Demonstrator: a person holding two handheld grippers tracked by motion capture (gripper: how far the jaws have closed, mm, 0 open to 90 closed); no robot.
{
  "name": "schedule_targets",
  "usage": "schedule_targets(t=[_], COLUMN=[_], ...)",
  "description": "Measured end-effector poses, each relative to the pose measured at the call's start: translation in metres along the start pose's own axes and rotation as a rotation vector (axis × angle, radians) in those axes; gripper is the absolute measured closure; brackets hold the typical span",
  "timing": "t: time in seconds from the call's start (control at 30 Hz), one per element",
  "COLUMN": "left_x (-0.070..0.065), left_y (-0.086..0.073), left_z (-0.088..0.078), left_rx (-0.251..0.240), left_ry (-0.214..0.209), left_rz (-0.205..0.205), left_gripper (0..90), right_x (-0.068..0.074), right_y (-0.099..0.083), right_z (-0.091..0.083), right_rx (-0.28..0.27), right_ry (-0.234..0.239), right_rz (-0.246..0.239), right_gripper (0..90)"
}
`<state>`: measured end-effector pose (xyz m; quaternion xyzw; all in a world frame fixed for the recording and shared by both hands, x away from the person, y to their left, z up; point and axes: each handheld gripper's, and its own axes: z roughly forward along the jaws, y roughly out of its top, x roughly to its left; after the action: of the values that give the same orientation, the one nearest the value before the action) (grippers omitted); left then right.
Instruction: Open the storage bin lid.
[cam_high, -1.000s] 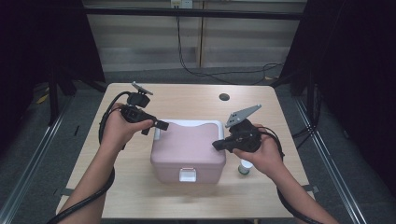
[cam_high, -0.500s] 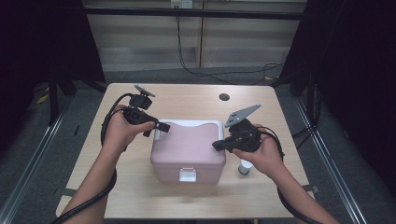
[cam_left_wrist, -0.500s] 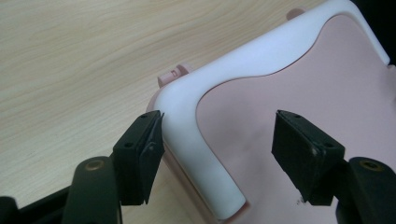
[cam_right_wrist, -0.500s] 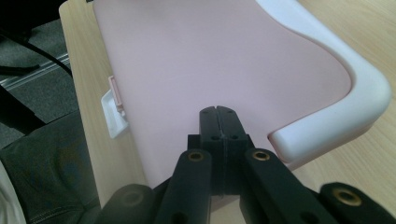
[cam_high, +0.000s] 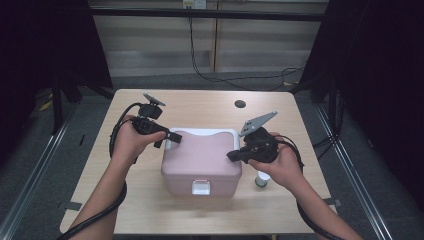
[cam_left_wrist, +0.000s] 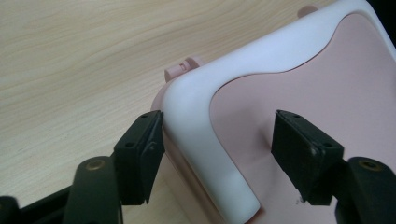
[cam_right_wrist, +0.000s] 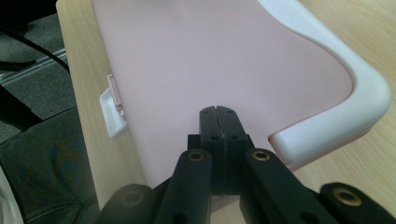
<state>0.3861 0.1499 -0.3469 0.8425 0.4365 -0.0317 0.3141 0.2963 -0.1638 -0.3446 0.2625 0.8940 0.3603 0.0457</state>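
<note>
A pink box (cam_high: 200, 160) with a closed lid (cam_right_wrist: 210, 56) stands mid-table, its white handle (cam_high: 200, 132) folded flat along the lid's far edge. My left gripper (cam_high: 172, 136) is at the box's far left corner. Its jaws straddle the handle's corner (cam_left_wrist: 196, 107): the left pad (cam_left_wrist: 144, 140) touches the outer side, while the right pad (cam_left_wrist: 303, 149) stands apart over the lid, so the gripper (cam_left_wrist: 219, 121) is open. My right gripper (cam_high: 231, 156) is shut and empty, its tips (cam_right_wrist: 218, 112) resting over the lid's right side beside the handle's end (cam_right_wrist: 355, 93).
A white latch (cam_high: 200, 187) sits on the box's near face. A small white bottle (cam_high: 261, 178) stands on the table by the box's right side, under my right hand. A dark hole (cam_high: 240, 104) marks the far tabletop. Bare wood surrounds the box.
</note>
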Motion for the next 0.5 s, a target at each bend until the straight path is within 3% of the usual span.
schedule_targets(t=[0.1,0.3,0.5], left_x=[0.0,-0.005,-0.005], left_y=[0.0,0.001,0.001], left_z=[-0.005,-0.015,-0.019], left_rx=[-0.018,-0.035,-0.02], left_ry=[-0.021,-0.018,-0.02], left_rz=[-0.011,0.005,0.002], left_gripper=[37.1,39.3,41.0], right_x=[0.0,0.002,0.001], right_y=[0.0,0.005,0.005], right_z=[0.001,0.003,0.003], right_rx=[-0.003,0.022,0.024], right_ry=[0.003,-0.001,0.01], right_rz=[-0.003,-0.005,0.015], right_gripper=[90.0,90.0,90.0])
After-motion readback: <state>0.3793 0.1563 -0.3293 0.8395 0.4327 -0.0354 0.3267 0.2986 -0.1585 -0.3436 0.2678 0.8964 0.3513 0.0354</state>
